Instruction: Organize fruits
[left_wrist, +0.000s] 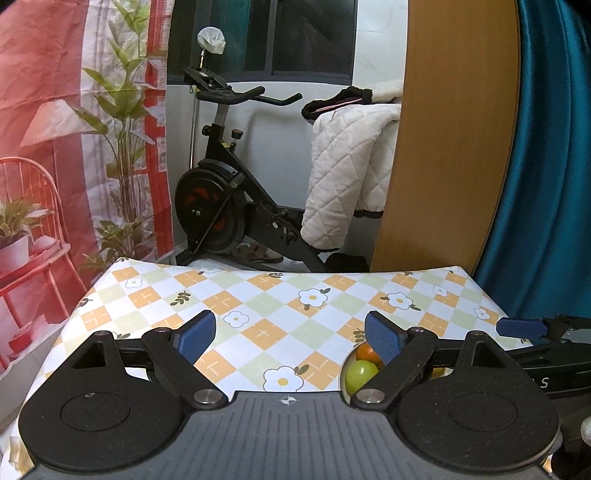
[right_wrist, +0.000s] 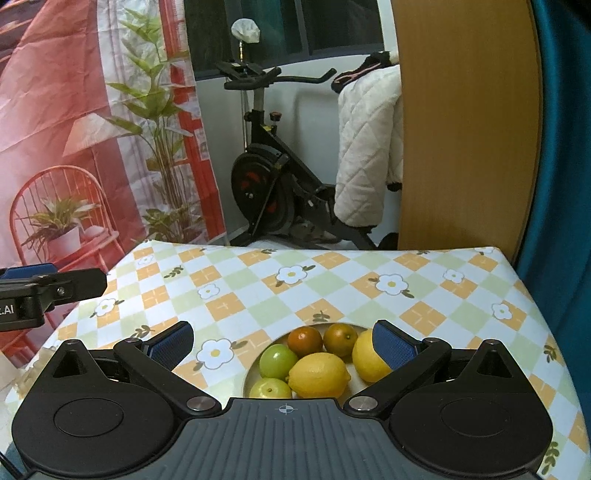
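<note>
A table covered in a checked cloth with white flowers is filling the lower half of both views, and behind it an exercise bike is standing against the wall with a white quilted blanket hanging over its seat end. The left gripper is hovering over bare cloth with its blue pads spread wide and nothing between them; the right gripper is likewise gaping wide, empty, and is sitting just above a pale plate near the table's front edge. The fruit is all lying together on that plate: two lemons, one in the middle and one partly hidden behind the right pad, two green apples toward the left, touching each other, and two dark orange tangerines side by side at the far rim. From the left wrist view only one green apple and one tangerine are peeking out beside the right-hand finger.
</note>
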